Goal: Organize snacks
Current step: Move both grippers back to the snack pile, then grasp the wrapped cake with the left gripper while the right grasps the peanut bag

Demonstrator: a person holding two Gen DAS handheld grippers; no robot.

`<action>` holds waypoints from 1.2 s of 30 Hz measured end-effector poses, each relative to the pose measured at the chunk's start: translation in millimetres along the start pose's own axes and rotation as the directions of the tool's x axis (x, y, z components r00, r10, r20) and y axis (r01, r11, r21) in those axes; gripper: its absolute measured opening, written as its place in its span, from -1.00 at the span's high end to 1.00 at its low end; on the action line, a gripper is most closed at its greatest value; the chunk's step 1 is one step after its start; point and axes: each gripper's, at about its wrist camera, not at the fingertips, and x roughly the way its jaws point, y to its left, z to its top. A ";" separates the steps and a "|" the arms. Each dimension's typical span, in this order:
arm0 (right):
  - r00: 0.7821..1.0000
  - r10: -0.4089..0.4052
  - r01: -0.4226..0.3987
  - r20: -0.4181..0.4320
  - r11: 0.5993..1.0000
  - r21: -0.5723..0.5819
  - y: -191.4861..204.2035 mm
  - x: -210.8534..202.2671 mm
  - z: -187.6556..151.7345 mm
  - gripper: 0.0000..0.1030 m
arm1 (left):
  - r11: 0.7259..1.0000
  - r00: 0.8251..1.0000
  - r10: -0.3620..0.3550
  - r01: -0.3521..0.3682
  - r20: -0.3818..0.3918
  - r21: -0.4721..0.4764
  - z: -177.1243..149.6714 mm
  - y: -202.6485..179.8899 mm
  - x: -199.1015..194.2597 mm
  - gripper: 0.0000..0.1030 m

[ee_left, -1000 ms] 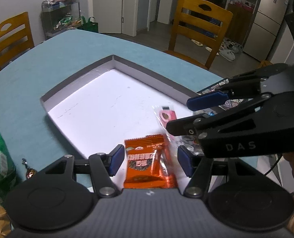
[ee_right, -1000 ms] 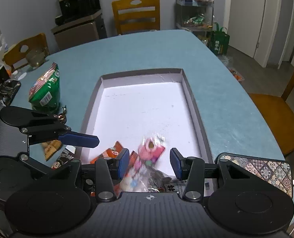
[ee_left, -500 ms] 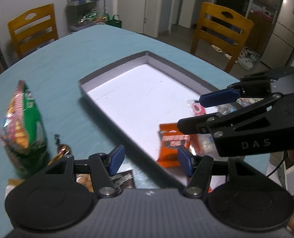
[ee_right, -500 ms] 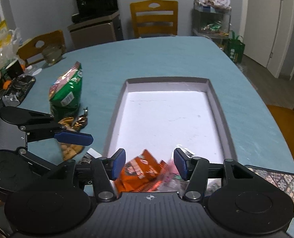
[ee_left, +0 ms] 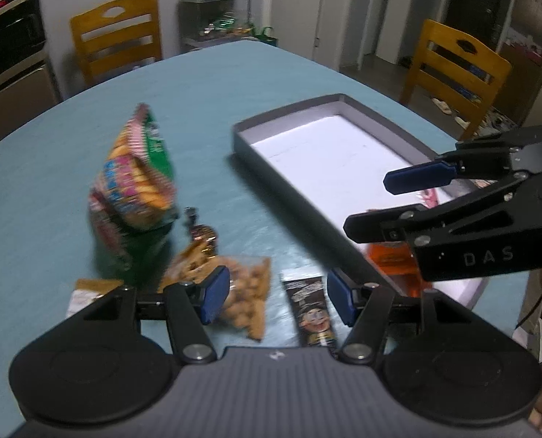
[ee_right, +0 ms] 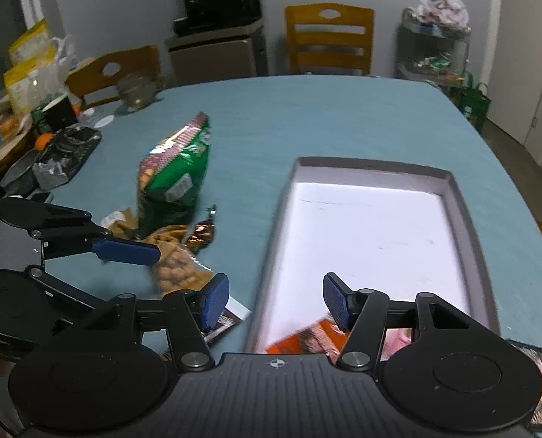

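Beside the matt grey cardboard tray (ee_left: 271,168) with its smooth white floor, a glossy foil snack bag (ee_left: 136,186) stands on the matt teal tablecloth (ee_left: 216,84); wooden chairs (ee_left: 115,47) behind.

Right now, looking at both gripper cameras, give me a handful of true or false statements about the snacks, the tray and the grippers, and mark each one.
1. The left gripper is open and holds nothing. True.
2. The green snack bag lies inside the grey tray. False: it stands on the teal table, left of the tray.
3. The orange packet is in the tray's near end. True.
4. The right gripper is shut on the peanut bag. False: it is open and empty; the bag lies on the table.
5. The dark candy bar lies outside the tray. True.
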 end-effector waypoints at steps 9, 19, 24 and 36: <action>0.998 0.062 -0.063 -0.020 0.996 -0.061 31.1 17.9 12.5 -0.16 | 0.991 0.996 0.094 -0.093 0.005 -0.094 -16.7 40.8 -21.4 -0.15; 0.992 0.111 -0.118 -0.065 0.987 -0.110 56.7 38.1 19.9 -0.19 | 0.971 0.982 0.187 -0.186 -0.008 -0.147 -27.4 80.5 -28.0 -0.15; 0.989 0.116 -0.128 -0.090 0.981 -0.144 65.3 46.1 21.8 -0.19 | 0.968 0.979 0.205 -0.206 -0.016 -0.143 -26.6 93.6 -22.9 -0.15; 0.985 0.109 -0.142 -0.137 0.956 -0.257 87.7 68.3 21.8 -0.19 | 0.969 0.977 0.205 -0.210 -0.050 -0.131 -27.1 118.3 -3.3 -0.15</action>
